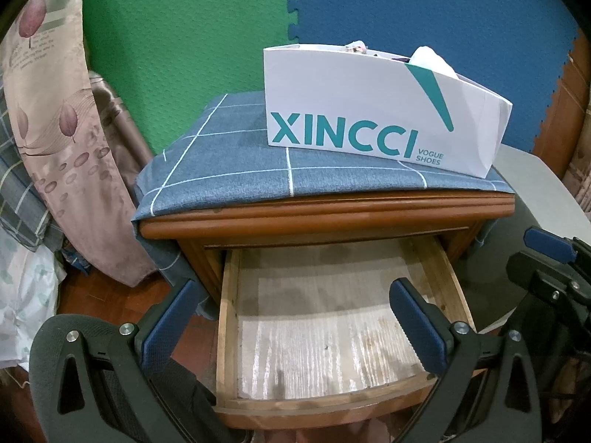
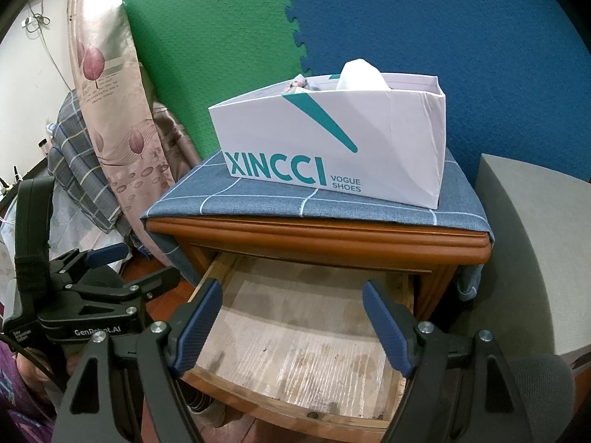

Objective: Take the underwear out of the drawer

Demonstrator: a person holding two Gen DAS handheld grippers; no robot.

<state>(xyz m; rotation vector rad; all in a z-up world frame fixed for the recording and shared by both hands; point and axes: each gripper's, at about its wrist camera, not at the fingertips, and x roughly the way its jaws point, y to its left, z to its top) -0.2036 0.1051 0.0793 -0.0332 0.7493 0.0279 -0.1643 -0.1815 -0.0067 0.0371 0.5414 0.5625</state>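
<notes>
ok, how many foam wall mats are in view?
2. The green mat is behind the nightstand's left side; the blue mat joins it on the right, behind the shoe box. More may sit out of frame.

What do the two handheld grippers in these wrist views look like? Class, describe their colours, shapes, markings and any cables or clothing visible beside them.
Both the left gripper and the right gripper have black angular frames with silver bolts and two fingers faced with ribbed dark blue pads. In the right wrist view, the left unit's body reads "GenRobot.AI" in white, with a black strap and a thin dark cable. A purple patterned sleeve shows beside it.
</notes>
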